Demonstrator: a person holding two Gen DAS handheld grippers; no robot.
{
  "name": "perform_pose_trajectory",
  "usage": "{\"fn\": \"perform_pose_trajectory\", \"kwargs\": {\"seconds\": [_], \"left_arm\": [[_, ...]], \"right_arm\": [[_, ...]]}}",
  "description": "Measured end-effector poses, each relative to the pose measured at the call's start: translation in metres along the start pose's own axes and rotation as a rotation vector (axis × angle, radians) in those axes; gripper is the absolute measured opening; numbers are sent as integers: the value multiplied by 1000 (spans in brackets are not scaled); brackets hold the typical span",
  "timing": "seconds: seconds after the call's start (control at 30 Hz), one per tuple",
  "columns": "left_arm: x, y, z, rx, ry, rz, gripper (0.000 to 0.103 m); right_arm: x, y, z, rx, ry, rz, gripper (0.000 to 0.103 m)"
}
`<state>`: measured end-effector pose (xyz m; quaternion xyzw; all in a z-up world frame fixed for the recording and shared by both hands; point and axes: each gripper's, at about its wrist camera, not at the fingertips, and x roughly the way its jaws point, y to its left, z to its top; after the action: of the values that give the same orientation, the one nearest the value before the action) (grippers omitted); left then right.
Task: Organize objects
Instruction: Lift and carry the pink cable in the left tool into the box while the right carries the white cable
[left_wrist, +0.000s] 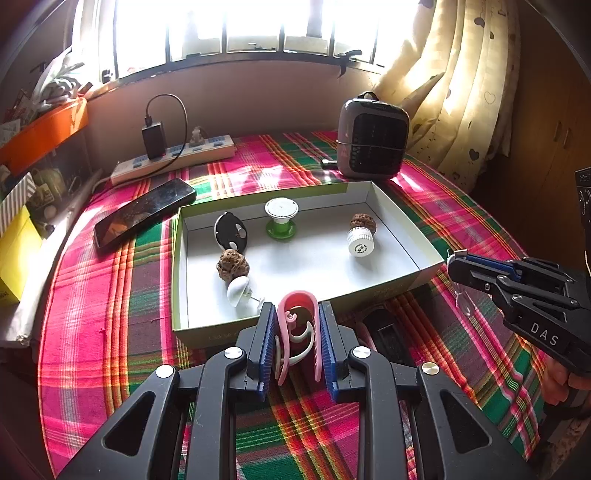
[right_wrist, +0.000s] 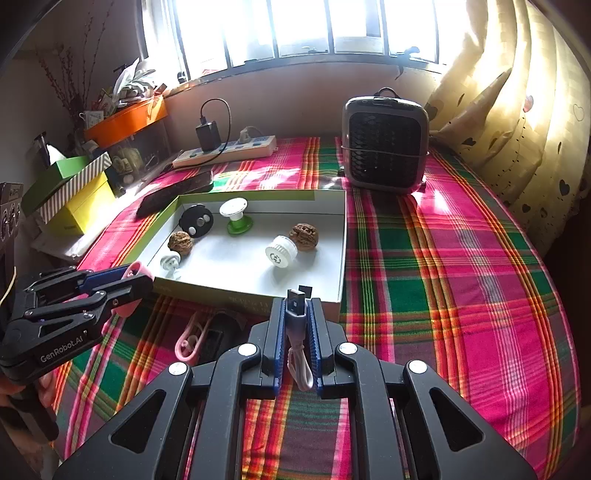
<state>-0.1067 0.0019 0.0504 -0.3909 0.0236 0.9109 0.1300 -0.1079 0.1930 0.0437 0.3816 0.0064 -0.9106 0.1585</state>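
Over the plaid tablecloth (left_wrist: 110, 295), left gripper (left_wrist: 297, 317) pinches a pink clip (left_wrist: 295, 310), right gripper (right_wrist: 296, 314) clamps a USB cable (right_wrist: 296, 314), both by the box (right_wrist: 343, 236).

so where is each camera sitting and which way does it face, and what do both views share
Left wrist: rides the left gripper, angled down toward the white box and window; its fingers clamp a pink clip; the right gripper enters at the right edge.
Right wrist: rides the right gripper, same heading; its fingers pinch a USB plug; the left gripper and a hand show at left.
Shared: box, walnuts, heater, power strip, plaid cloth.
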Motion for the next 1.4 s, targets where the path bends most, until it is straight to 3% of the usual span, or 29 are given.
{"fn": "perform_pose_trajectory", "kwargs": {"seconds": [0.5,1.03,1.4], "left_arm": [[22,9,17,-12,13,-8,21],[48,15,33,-29,32,-25,21],[67,17,39,-35,63,-32,21]], "right_arm": [[23,-8,38,-1,3,30,13],[65,-22,83,66,34,132,13],[97,-26,93,22,89,69,13]]}}
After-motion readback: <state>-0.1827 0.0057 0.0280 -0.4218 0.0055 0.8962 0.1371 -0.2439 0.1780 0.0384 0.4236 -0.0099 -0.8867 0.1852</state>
